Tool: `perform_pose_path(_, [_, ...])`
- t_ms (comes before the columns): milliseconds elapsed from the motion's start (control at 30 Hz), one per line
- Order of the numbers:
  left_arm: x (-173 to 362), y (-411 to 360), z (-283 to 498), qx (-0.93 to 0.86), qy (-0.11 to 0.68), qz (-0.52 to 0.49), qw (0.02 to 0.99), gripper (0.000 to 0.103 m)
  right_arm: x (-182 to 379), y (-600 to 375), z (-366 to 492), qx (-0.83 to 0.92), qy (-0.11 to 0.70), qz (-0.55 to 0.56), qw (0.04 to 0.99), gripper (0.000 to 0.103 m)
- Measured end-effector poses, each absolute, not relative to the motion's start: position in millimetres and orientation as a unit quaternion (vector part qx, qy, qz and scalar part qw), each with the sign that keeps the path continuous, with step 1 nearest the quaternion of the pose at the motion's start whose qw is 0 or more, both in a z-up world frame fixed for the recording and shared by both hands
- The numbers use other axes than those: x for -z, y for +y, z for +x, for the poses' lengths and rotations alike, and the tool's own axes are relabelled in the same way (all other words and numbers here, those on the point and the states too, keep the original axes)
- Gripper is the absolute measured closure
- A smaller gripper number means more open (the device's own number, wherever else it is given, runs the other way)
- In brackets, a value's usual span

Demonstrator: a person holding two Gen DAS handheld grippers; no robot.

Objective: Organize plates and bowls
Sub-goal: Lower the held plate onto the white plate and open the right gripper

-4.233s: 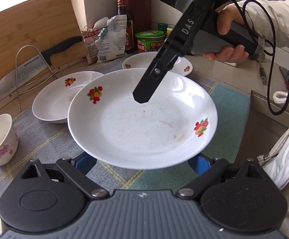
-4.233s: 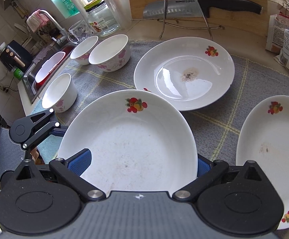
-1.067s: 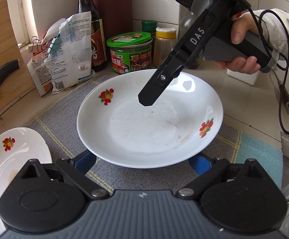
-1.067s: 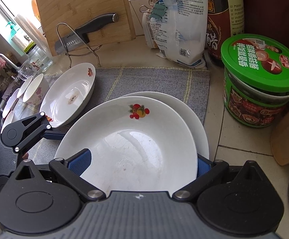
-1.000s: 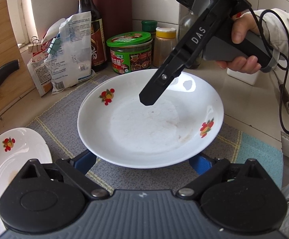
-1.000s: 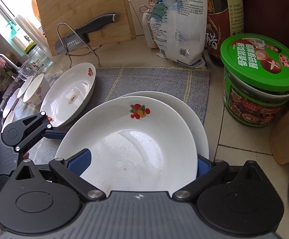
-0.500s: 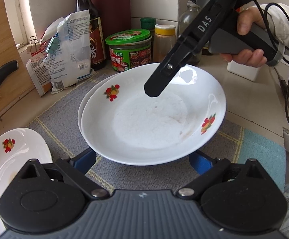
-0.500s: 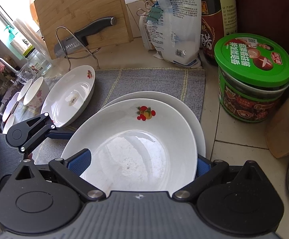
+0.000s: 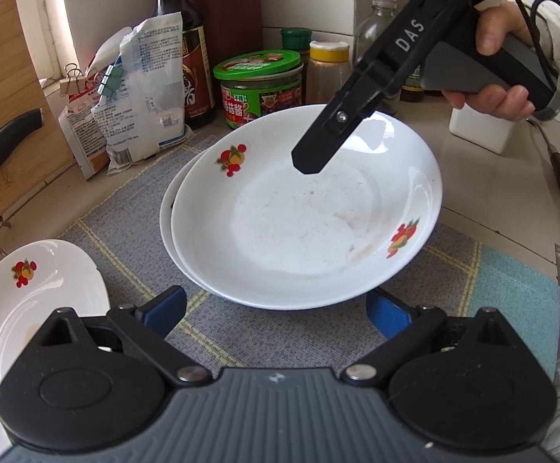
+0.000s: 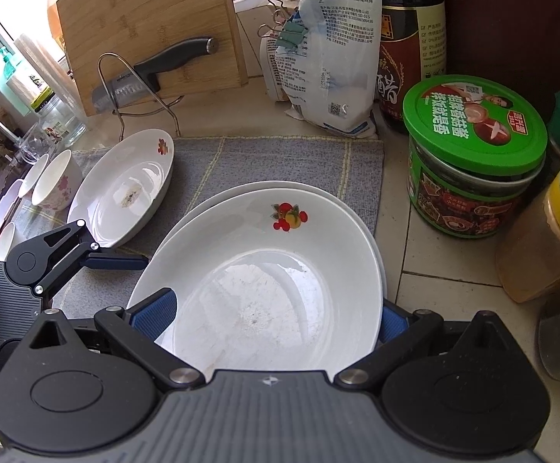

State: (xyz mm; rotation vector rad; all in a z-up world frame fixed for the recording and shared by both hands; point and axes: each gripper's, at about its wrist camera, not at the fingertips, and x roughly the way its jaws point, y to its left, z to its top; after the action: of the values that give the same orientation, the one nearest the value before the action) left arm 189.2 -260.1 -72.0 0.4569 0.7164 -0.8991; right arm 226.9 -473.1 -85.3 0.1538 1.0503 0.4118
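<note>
A white plate with fruit prints (image 9: 303, 227) (image 10: 264, 289) lies on top of a second white plate (image 9: 166, 214) (image 10: 241, 189) on the grey mat. My right gripper (image 10: 276, 320) has its fingers wide apart on either side of the top plate's near rim; its finger (image 9: 318, 150) hangs over the plate in the left wrist view. My left gripper (image 9: 276, 308) is open just short of the plate's near rim, apart from it. A third plate (image 9: 36, 308) (image 10: 125, 189) lies to the left. Several floral bowls (image 10: 54, 181) stand beyond it.
A green-lidded jar (image 10: 472, 154) (image 9: 260, 85), a dark sauce bottle (image 10: 411, 38), a yellow-capped spice jar (image 10: 550, 231) and clipped bags (image 10: 330, 50) crowd the back right. A cutting board (image 10: 144, 27) and cleaver on a wire rack (image 10: 141, 77) stand behind the mat (image 10: 280, 158).
The carried plate has come down onto the second plate beside the jars. My left gripper has drawn back from its rim. The right gripper has risen a little.
</note>
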Motion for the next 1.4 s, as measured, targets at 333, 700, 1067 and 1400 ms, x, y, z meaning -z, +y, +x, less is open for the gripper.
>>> perform_pose_path(333, [70.5,-264.4,187.4,0.429,0.33,0.213,0.813,0.003,83.2,-465.7,223.9,-0.176,0.5,0.042,0.847,0.0])
perform_pose_path(700, [67.6,-266.2,185.4,0.434,0.318,0.213,0.816,0.003,82.4,-467.2,216.9,-0.159,0.502,0.034,0.85,0.0])
perform_pose_path(1067, [60.4,-258.1,180.1,0.42,0.316,0.195,0.828,0.003,74.2,-463.1,203.8,-0.165,0.484,0.025,0.859,0.0])
perform_pose_path(1400, [36.0,-232.4,161.7,0.352,0.311,0.148,0.87,0.003,61.2,-426.4,189.3,-0.189,0.416,-0.031,0.889,0.0])
